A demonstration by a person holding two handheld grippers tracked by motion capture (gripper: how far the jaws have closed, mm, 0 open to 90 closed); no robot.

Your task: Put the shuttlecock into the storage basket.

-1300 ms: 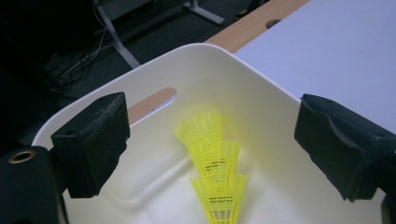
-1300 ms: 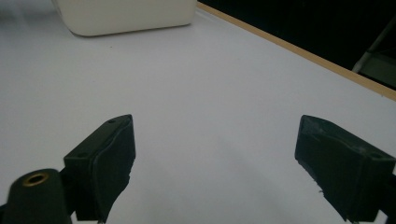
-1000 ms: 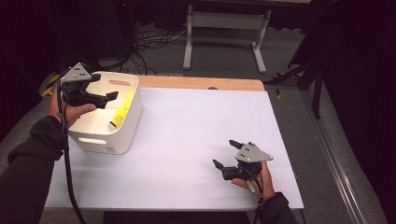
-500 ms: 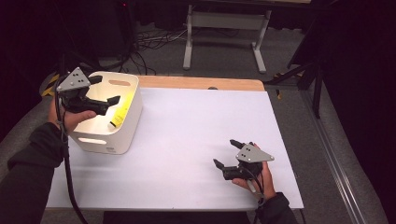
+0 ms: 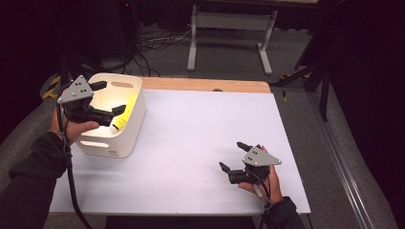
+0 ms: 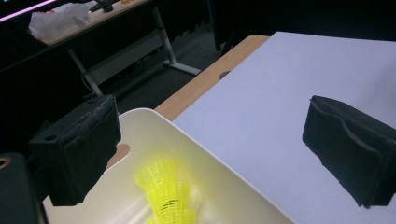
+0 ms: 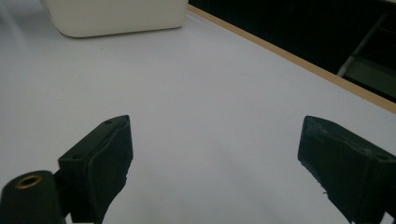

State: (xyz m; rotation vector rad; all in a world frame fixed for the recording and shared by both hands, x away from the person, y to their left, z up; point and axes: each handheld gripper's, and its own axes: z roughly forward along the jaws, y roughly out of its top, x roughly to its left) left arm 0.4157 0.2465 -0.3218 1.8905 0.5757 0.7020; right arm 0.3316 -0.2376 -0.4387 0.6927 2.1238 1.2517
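Shuttlecock [image 6: 167, 196], bright yellow plastic one, is lying down inside the white bin [image 5: 128, 138], feather skirt pointing up toward the bin's far wall as my left gripper view sees it. Nothing is touching it anymore.

My left gripper [image 5: 109, 97] is hanging over the bin's open top, jaws spread wide and they've just been opening that last bit, with nothing between the pads. So the drop looks done to me: the birdie's in the bin, and I've let go.

My right gripper [image 5: 233, 155] is parked well away from the bin, low over the bare white table [image 5: 191, 124] toward its near right corner, jaws also wide apart and holding nothing.

What's left, as far as I can judge? Not much. I'd pull the left gripper back clear of the bin rim so I don't bump it. I can't spot anything else on the table waiting to go in, so I reckon this one's basically wrapped up.
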